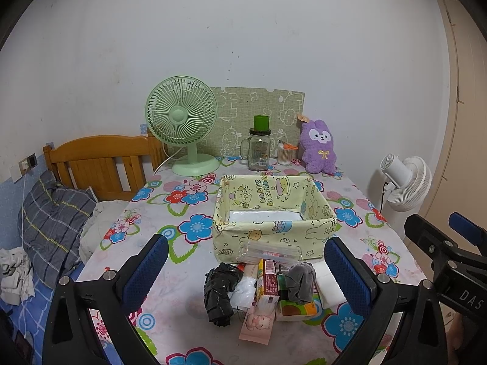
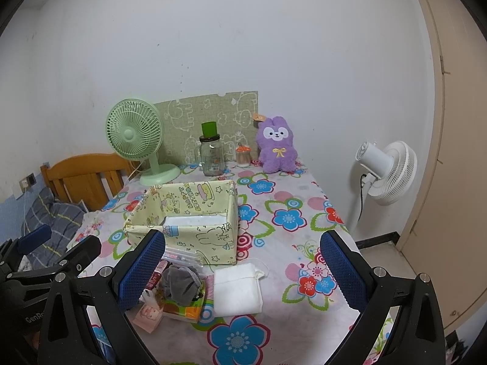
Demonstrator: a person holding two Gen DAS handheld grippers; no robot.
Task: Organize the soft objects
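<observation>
Sorting looks barely begun: both the left claw (image 1: pixel 243 270) and right claw (image 2: pixel 243 269) hover spread and unloaded, the box (image 1: pixel 316 211) holds only a white liner, and the pile (image 1: pixel 264 289) lies on the counter (image 1: pixel 170 301).

A scuffed white wall (image 1: pixel 243 30) backs the table (image 2: pixel 292 188) with its flowered cloth; a wooden headboard (image 1: pixel 100 164) and plaid pillow (image 1: pixel 51 213) lie left; a white standing fan (image 2: pixel 386 173) and beige door (image 2: pixel 450 152) stand right.

Fabric storage box (image 1: pixel 271 228): near wall hides most of its floor. Small packets (image 1: pixel 268 279) before it overlap; labels too small to read.
</observation>
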